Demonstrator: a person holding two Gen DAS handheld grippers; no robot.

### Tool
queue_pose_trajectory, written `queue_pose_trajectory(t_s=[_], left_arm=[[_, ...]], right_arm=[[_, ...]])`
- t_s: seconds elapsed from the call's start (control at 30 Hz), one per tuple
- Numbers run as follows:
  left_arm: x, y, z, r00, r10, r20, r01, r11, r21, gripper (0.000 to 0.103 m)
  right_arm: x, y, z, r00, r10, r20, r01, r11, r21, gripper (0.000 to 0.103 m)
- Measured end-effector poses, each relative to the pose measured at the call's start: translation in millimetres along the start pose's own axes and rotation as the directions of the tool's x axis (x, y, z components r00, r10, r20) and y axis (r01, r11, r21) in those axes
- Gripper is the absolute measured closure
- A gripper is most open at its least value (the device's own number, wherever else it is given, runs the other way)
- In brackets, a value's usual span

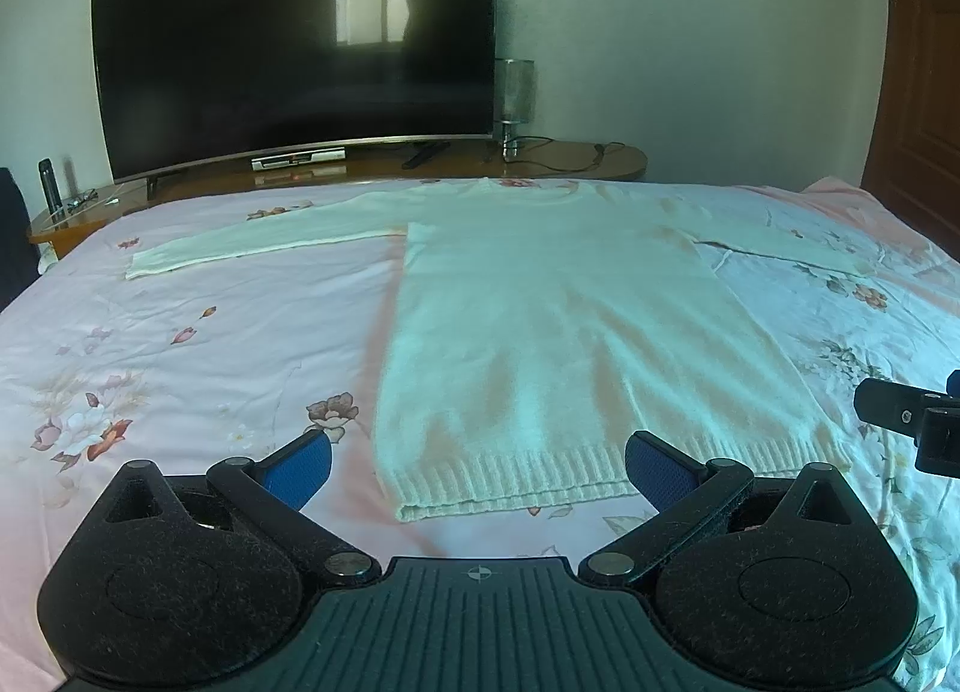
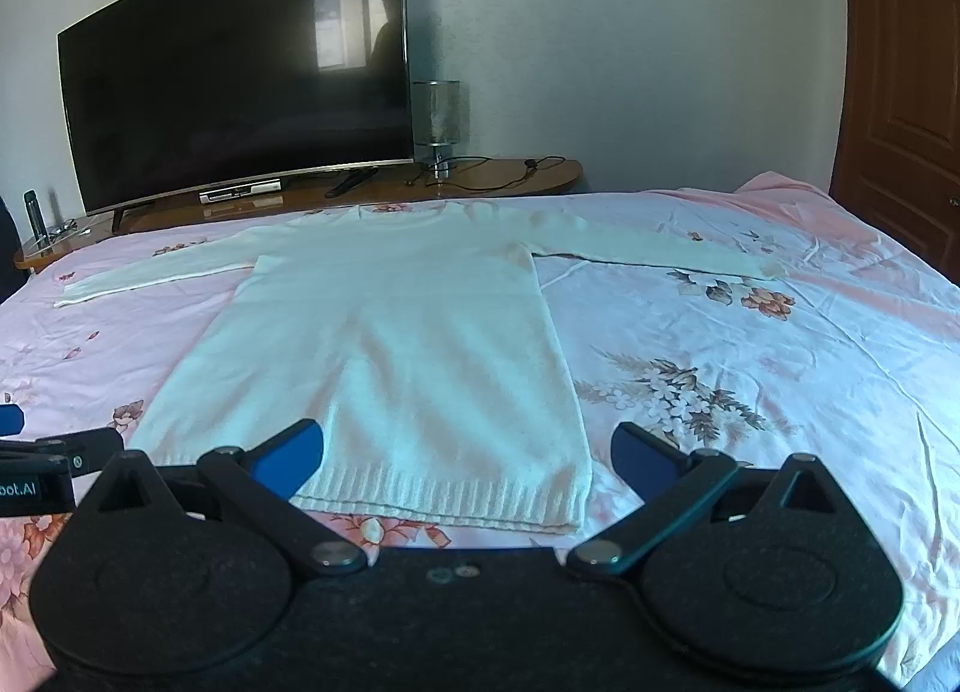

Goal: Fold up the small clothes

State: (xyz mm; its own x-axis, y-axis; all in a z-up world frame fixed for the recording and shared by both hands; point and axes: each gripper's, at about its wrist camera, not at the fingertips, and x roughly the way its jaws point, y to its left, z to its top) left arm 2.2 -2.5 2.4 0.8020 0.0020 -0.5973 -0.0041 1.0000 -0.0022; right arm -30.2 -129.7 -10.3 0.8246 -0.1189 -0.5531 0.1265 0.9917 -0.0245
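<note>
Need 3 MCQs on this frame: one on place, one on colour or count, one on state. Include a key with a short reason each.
1. Where does the sweater lie?
A. on the bed
B. on the TV stand
C. on the floor

2. What colour are the pads on the fingers of each gripper?
A. red
B. blue
C. white

3. How is the sweater laid out?
A. folded in half
B. rolled up
C. flat, both sleeves out to the sides

Key:
1 A: it lies on the floral sheet of the bed, in front of the TV.
2 B: blue pads show in both wrist views.
3 C: the body is spread flat, one sleeve reaches left and the other right. The left gripper and right gripper hover open near the hem, holding nothing.
</note>
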Motion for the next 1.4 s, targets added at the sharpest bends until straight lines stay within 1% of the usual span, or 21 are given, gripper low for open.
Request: queue_pose_trajectory(t_s=[1.27, 1.4], left_arm=[[0.4, 2.7, -1.1, 1.0, 0.002, -0.009, -0.002, 1.0, 0.006, 0.0], [1.7, 4.2, 1.3, 1.0, 0.018, -0.002, -0.018, 1.0, 0.019, 0.0]], right_arm=[[1.8, -0.9, -0.6, 1.0, 0.011, -0.01, -0.011, 1.0, 0.006, 0.001], [3.6, -3.8, -0.7, 1.0, 0.008, -0.014, -0.008, 1.0, 0.011, 0.001]])
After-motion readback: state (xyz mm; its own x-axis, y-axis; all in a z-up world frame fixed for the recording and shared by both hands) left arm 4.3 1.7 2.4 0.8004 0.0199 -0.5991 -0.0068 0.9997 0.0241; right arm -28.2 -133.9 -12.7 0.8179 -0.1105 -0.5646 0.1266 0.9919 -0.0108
